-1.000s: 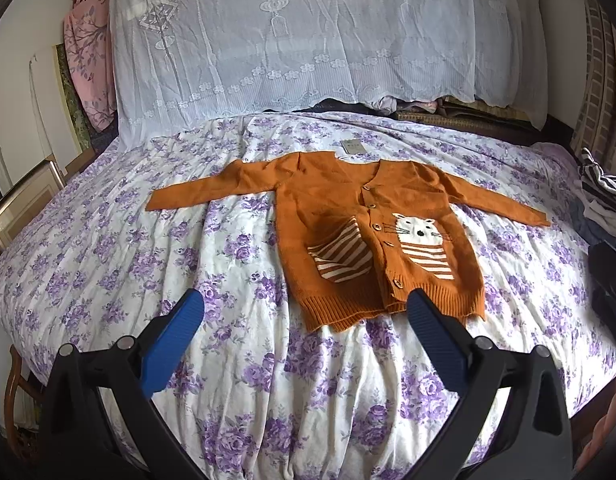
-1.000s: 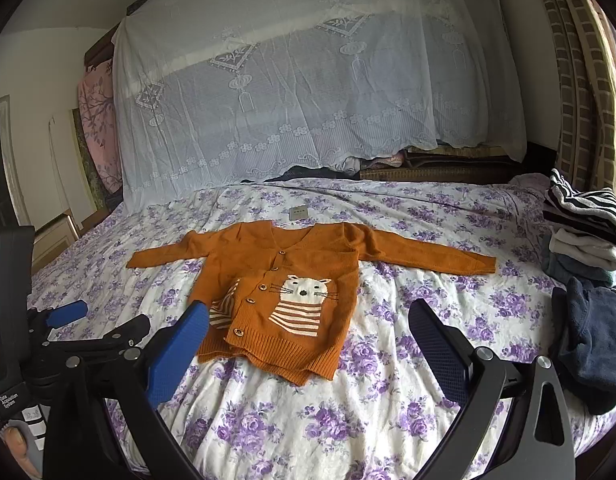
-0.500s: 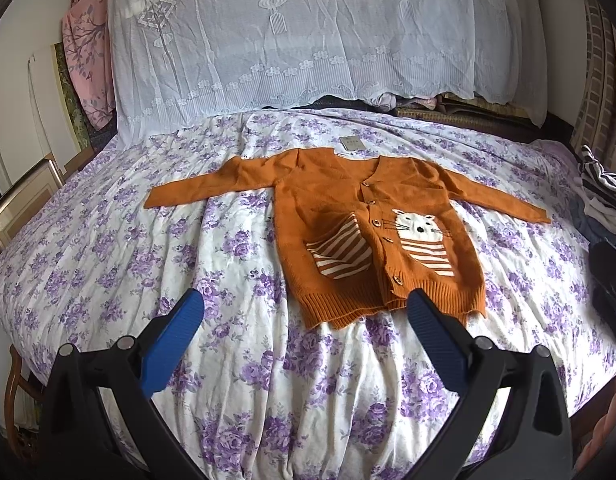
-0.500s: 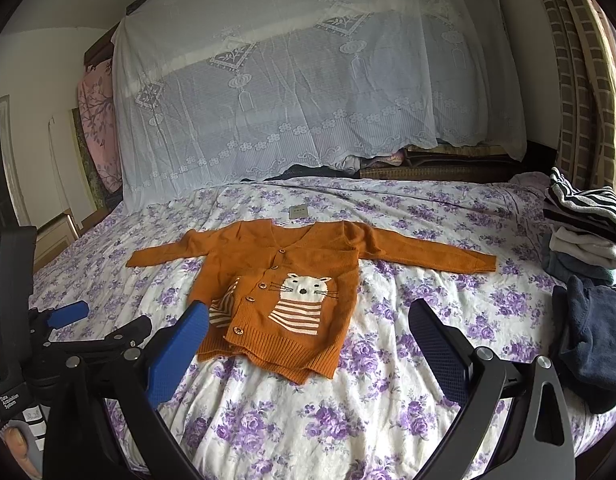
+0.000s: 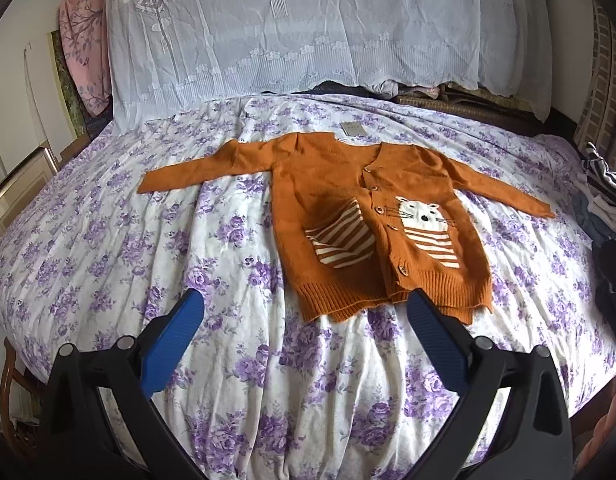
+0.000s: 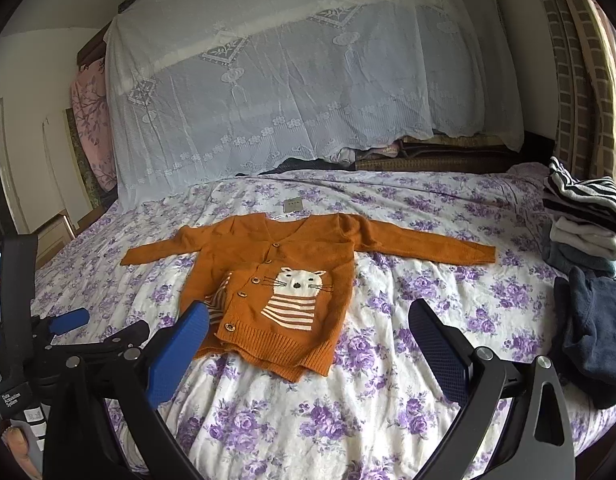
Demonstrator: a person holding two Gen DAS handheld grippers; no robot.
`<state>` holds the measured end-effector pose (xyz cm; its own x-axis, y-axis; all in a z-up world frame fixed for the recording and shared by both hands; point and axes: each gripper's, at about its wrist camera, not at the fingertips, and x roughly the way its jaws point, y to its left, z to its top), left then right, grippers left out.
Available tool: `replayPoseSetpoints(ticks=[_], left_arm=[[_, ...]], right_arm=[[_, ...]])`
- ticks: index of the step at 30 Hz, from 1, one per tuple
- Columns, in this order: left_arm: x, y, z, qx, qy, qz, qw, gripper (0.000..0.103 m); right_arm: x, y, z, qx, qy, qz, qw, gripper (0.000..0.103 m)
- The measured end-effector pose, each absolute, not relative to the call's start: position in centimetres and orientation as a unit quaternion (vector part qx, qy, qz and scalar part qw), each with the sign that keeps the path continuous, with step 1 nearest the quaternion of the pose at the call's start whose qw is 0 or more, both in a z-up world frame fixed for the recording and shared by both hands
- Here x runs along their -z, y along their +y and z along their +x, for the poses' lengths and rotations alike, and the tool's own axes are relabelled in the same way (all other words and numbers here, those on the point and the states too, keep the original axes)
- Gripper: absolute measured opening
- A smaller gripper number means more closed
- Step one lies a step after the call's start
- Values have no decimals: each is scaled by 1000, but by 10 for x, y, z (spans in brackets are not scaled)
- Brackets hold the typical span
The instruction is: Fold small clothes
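— Item: orange cardigan (image 5: 348, 200), where?
— Flat on the floral bedspread (image 5: 228, 360), sleeves spread; a grey tag (image 5: 352, 128) at the collar, its print too small to read.
— Obscured?
— From the right wrist, the striped pocket (image 6: 218, 300) sits partly behind a blue finger.
— Left gripper (image 5: 304, 312)?
— Spread wide, empty, above the bedspread near the hem.
— Right gripper (image 6: 308, 328)?
— Likewise agape, holding nothing.

The cardigan (image 5: 372, 216) is matt ribbed knit; the bedsheet (image 5: 108, 248) is soft printed cloth; the lace curtain (image 6: 308, 92) is sheer.
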<state>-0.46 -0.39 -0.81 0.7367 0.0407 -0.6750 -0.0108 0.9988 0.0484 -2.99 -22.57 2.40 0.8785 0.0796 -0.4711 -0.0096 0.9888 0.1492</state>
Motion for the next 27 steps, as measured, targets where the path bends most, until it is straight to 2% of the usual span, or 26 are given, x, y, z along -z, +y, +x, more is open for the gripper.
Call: replayPoseSetpoints(ticks=[9, 15, 19, 23, 27], left_arm=[[13, -1, 3, -8, 368, 17, 930, 99], [42, 27, 48, 8, 409, -36, 912, 99], [71, 59, 91, 8, 456, -88, 886, 99], [100, 83, 122, 86, 492, -197, 844, 99], [106, 73, 143, 111, 502, -183, 838, 99]], right_arm=[[-15, -240, -15, -27, 258, 90, 962, 100], [13, -280, 13, -56, 280, 186, 940, 100], [41, -313, 48, -72, 313, 262, 910, 100], [75, -317, 87, -128, 361, 316, 868, 100], [99, -298, 117, -177, 411, 324, 834, 100]])
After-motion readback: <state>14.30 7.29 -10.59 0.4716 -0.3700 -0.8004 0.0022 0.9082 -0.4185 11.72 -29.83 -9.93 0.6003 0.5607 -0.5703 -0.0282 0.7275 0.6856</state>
